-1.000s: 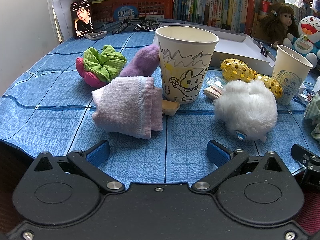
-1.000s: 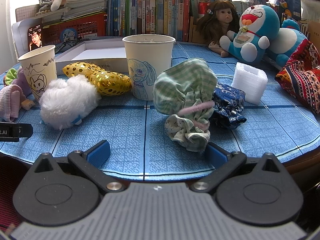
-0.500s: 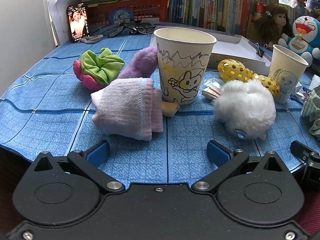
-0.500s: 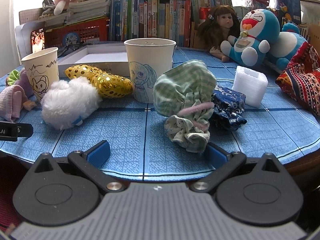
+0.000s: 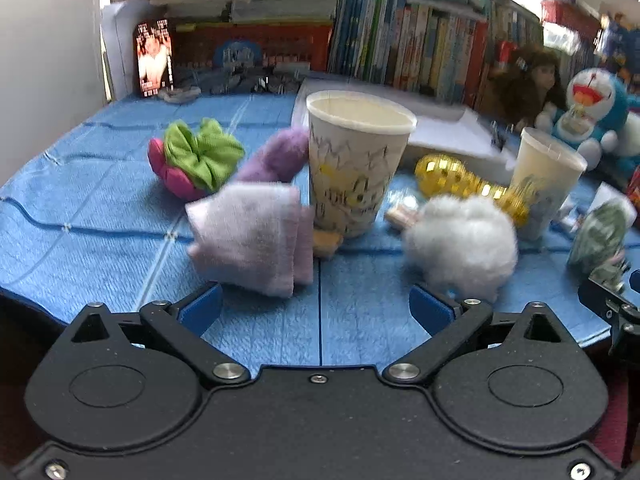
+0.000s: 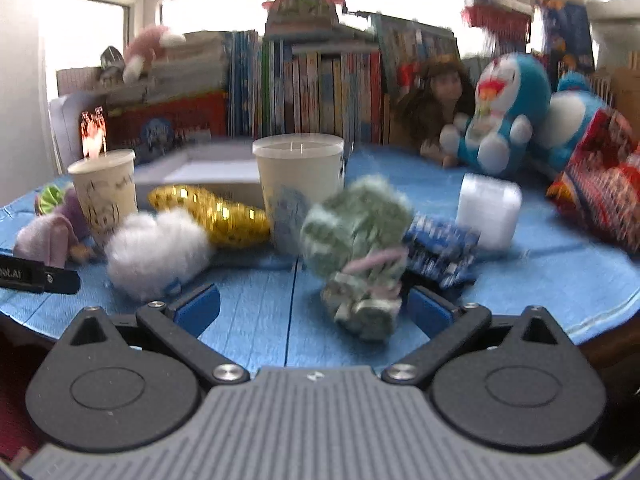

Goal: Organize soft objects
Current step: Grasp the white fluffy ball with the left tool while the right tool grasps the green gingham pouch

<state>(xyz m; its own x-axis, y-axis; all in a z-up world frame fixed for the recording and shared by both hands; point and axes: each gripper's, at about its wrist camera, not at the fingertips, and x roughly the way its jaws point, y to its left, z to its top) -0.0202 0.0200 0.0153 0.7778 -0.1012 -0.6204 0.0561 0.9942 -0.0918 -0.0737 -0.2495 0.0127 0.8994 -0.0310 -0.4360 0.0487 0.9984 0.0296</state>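
My left gripper (image 5: 316,308) is open and empty at the table's front edge. A folded pale pink sock (image 5: 252,240) lies just ahead of its left finger, a white fluffy ball (image 5: 464,240) ahead of its right finger, and a drawn paper cup (image 5: 356,168) stands behind them. My right gripper (image 6: 312,304) is open and empty. A green checked scrunchie bundle (image 6: 360,248) lies between its fingers, near the right one. A second paper cup (image 6: 300,184) stands behind it. Both views are blurred.
A green and pink scrunchie (image 5: 192,156), a purple plush (image 5: 276,156) and a gold sequin piece (image 5: 460,176) lie on the blue cloth (image 5: 80,216). A dark blue cloth (image 6: 444,248), white foam block (image 6: 488,208), white tray (image 6: 208,168), Doraemon toy (image 6: 504,120), doll and books stand behind.
Both grippers have risen and tilted up, so the table sits lower in view and more of the bookshelf shows. The objects have not moved. Both grippers remain open.
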